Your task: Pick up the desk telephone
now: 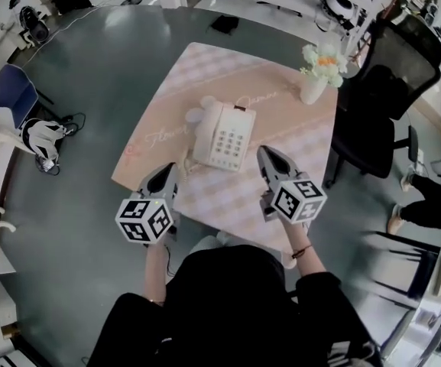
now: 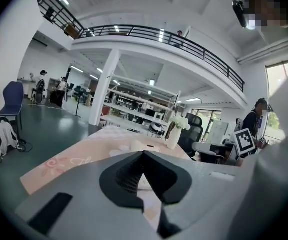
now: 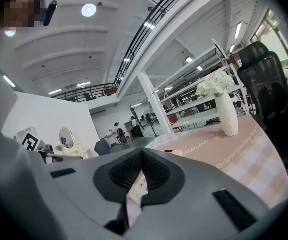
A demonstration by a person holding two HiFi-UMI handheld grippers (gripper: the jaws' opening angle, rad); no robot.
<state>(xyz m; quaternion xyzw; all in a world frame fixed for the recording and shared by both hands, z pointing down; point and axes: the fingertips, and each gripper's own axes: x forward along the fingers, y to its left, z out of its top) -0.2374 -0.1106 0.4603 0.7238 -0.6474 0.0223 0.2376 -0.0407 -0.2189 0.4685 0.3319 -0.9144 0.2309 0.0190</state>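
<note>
right tool (image 1: 267, 154) over pink tablecloth (image 1: 228, 75)

One telephone (image 1: 224, 136), one vase (image 1: 312, 90), one table (image 1: 205, 75), two grippers: left gripper (image 1: 172, 170), right gripper (image 1: 266, 153).

Bright, even overhead ceiling light — soft shadows; fisheye bending at edges, dark vignette corners.

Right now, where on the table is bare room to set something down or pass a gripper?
Bare tablecloth lies beyond the telephone toward the far corner, and between telephone and vase. Crowded: the near edge, where left gripper and right gripper flank the telephone.
</note>
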